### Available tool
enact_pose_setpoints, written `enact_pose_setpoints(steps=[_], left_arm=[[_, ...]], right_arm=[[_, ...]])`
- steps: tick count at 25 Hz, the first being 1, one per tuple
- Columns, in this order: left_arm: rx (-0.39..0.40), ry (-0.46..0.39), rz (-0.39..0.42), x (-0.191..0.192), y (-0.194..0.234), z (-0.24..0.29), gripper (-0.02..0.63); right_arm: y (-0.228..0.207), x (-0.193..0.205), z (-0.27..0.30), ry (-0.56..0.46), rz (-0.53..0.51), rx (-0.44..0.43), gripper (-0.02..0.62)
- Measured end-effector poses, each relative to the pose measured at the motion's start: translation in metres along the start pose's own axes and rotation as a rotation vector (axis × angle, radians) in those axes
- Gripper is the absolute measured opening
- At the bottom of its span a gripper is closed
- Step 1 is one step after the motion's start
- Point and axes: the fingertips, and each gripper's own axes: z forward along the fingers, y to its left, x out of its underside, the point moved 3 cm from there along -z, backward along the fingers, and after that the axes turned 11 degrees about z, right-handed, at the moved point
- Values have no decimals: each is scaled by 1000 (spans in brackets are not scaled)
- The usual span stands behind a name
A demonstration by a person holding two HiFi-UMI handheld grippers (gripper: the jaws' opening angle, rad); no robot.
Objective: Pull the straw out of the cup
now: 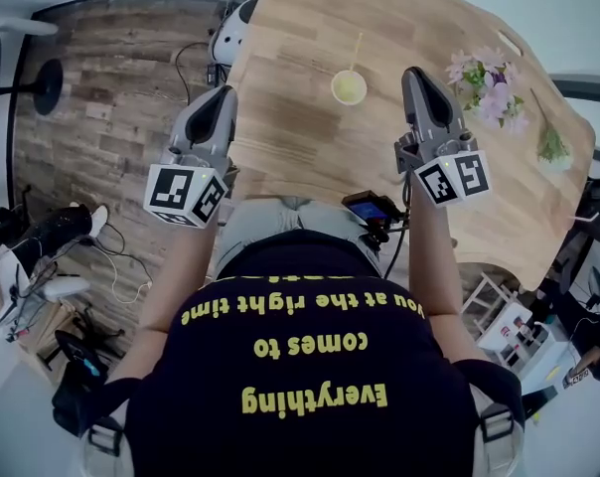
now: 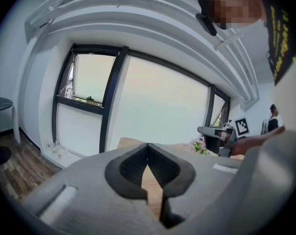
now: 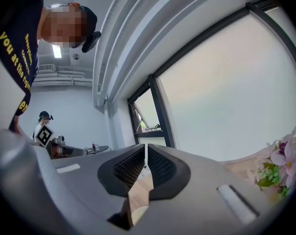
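A small pale yellow-green cup (image 1: 349, 87) stands on the wooden table (image 1: 300, 147), with a thin yellowish straw (image 1: 357, 51) leaning out of it towards the far side. My right gripper (image 1: 416, 72) hovers just right of the cup, level with it and apart from it. Its jaws (image 3: 146, 153) stand a narrow slit apart with nothing between them. My left gripper (image 1: 224, 92) hangs at the table's left edge, well left of the cup. In the left gripper view its tips (image 2: 148, 148) meet, and nothing is held.
A bunch of pink and white flowers (image 1: 489, 82) lies right of the right gripper, with a green sprig (image 1: 553, 147) further right. A white device (image 1: 235, 26) sits by the table's far-left corner. Cables and a chair base lie on the wooden floor (image 1: 101, 137).
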Motion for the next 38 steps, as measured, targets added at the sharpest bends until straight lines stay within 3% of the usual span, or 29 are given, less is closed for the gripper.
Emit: enact_pose_setpoints(steps=[14, 38], left_arm=[[-52, 17, -15, 9, 5, -15, 2], [-94, 26, -40, 20, 7, -19, 2]], right_arm=[[-23, 79, 50, 259, -18, -34, 92], [-48, 121, 74, 384, -6, -11, 126]])
